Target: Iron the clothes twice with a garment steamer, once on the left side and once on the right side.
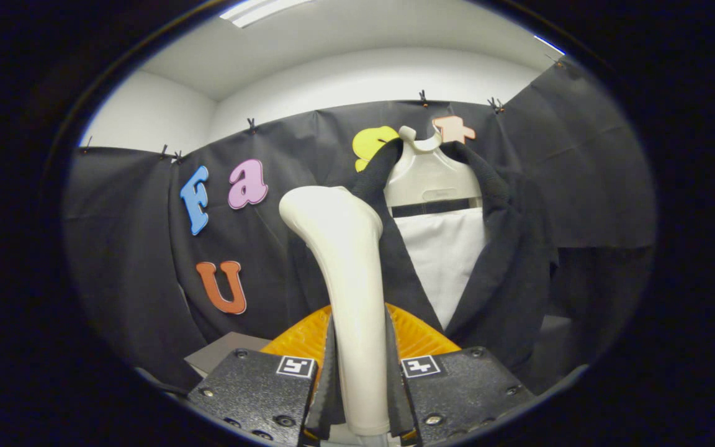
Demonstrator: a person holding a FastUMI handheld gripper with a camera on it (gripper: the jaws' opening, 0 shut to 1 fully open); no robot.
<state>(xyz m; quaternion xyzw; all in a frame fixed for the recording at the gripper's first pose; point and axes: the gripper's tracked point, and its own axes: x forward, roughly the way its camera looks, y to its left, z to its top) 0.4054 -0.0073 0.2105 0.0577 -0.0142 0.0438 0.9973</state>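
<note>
Both fingers of your gripper (360, 385) clamp the garment steamer (345, 273) handle, its head near the black jacket (506, 248) on the hanger (429, 167). A loose grip could let the handle twist.

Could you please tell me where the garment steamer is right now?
The garment steamer stands upright, clamped between the gripper fingers, its head just left of the black jacket hanging ahead.
</note>
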